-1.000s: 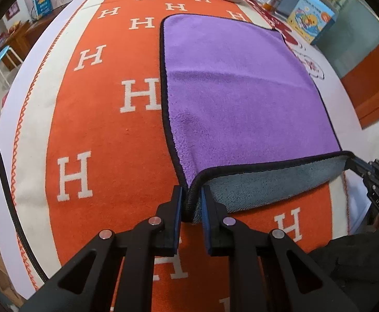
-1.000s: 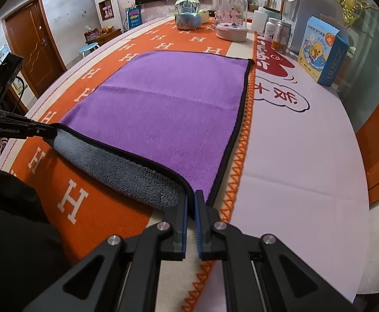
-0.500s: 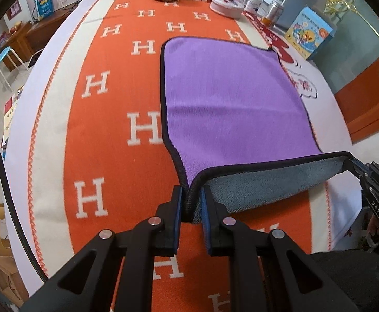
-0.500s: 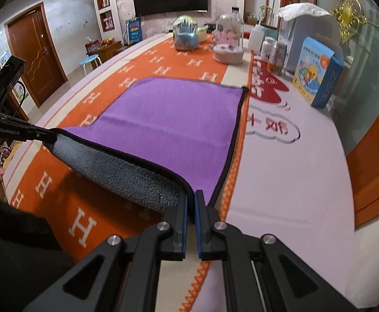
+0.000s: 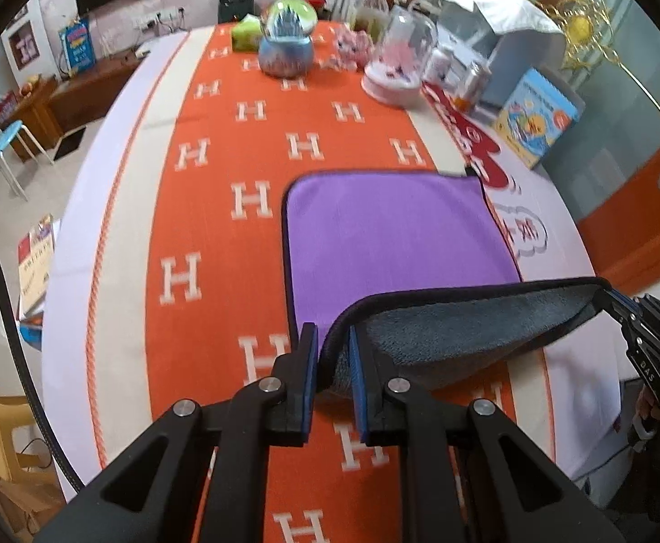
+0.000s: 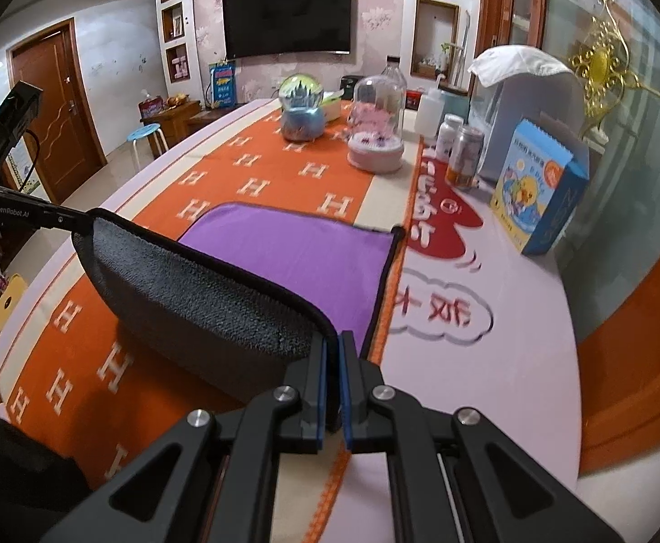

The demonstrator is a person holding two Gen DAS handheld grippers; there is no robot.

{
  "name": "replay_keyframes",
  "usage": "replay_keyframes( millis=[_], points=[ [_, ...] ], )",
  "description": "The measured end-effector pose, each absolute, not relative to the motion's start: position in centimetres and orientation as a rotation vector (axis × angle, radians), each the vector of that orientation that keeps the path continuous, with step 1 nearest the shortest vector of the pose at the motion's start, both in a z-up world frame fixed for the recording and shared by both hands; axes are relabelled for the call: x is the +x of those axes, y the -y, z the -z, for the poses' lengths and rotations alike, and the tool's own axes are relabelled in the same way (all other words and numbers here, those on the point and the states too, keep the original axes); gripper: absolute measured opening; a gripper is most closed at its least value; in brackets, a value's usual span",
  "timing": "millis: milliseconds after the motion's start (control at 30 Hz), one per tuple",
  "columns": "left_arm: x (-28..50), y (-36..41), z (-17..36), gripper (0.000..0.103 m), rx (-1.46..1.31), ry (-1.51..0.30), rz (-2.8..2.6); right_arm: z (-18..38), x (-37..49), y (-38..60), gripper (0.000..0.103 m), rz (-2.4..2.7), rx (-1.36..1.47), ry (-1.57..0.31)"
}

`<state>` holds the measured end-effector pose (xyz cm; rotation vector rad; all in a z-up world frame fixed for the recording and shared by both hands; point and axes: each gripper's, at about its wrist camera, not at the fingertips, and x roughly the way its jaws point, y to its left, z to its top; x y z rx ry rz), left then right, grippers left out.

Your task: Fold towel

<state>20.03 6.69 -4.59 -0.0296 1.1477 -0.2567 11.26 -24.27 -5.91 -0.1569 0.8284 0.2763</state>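
Since the earlier frame, both near corners of the towel (image 5: 398, 235) have risen, exposing more grey underside; its far half lies flat on the orange tablecloth (image 5: 221, 244). Left gripper (image 5: 333, 353) jaws are narrow, clamping the near-left corner; right gripper (image 6: 332, 362) jaws pinch the near-right corner. Fabric is soft, light and limp: grip hemmed corners. Snow globe (image 6: 302, 107), glass dome (image 6: 377, 126) and box (image 6: 536, 190) stand beyond the far edge, probably clear of the fold.

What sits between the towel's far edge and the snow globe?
Only bare orange H-patterned cloth, in both views, between the purple towel and blue-based snow globe; both claws grip the near edge.
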Motion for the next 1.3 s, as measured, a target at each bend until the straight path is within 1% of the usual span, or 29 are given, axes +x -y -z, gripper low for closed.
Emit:
replay_keyframes(
  millis=[300, 533, 733, 800, 933, 1000, 1033, 1067, 1100, 1133, 1167, 1300],
  points=[
    [24.4, -6.4, 5.2, 0.010, -0.040, -1.076, 0.204, 5.9, 16.3, 23.9, 0.005, -0.236, -0.178, -0.767],
    [27.2, -6.4, 5.8, 0.010, -0.095, -0.965, 0.142, 6.3, 20.0, 23.0, 0.005, -0.156, -0.208, -0.665],
    [28.5, -6.4, 7.7, 0.010, -0.167, -0.876, 0.088, 7.7, 22.2, 21.7, 0.005, -0.066, -0.259, -0.586],
    [29.1, -6.4, 8.9, 0.010, -0.181, -0.880, 0.066, 8.6, 22.8, 21.3, 0.005, -0.049, -0.269, -0.573],
    [30.2, -6.1, 11.5, 0.010, -0.191, -0.944, 0.037, 10.6, 24.3, 20.7, 0.006, -0.053, -0.275, -0.618],
    [30.5, -5.9, 12.4, 0.013, -0.185, -0.972, 0.027, 11.5, 24.9, 20.5, 0.006, -0.055, -0.275, -0.650],
    [30.6, -5.7, 12.9, 0.018, -0.179, -0.984, 0.023, 11.9, 25.0, 20.5, 0.008, -0.058, -0.276, -0.658],
    [30.6, -5.6, 13.1, 0.022, -0.174, -0.989, 0.025, 12.2, 25.1, 20.5, 0.013, -0.059, -0.275, -0.667],
    [30.5, -5.5, 13.2, 0.024, -0.170, -0.992, 0.028, 12.4, 25.2, 20.5, 0.016, -0.060, -0.273, -0.674],
    [30.5, -5.4, 13.3, 0.028, -0.161, -0.995, 0.030, 12.6, 25.2, 20.4, 0.028, -0.058, -0.271, -0.679],
    [30.4, -5.3, 13.4, 0.031, -0.155, -0.997, 0.029, 12.7, 25.3, 20.5, 0.037, -0.053, -0.269, -0.685],
    [29.8, -5.1, 13.0, 0.037, -0.144, -1.010, 0.027, 12.3, 24.7, 20.6, 0.045, -0.045, -0.262, -0.686]
  ],
)
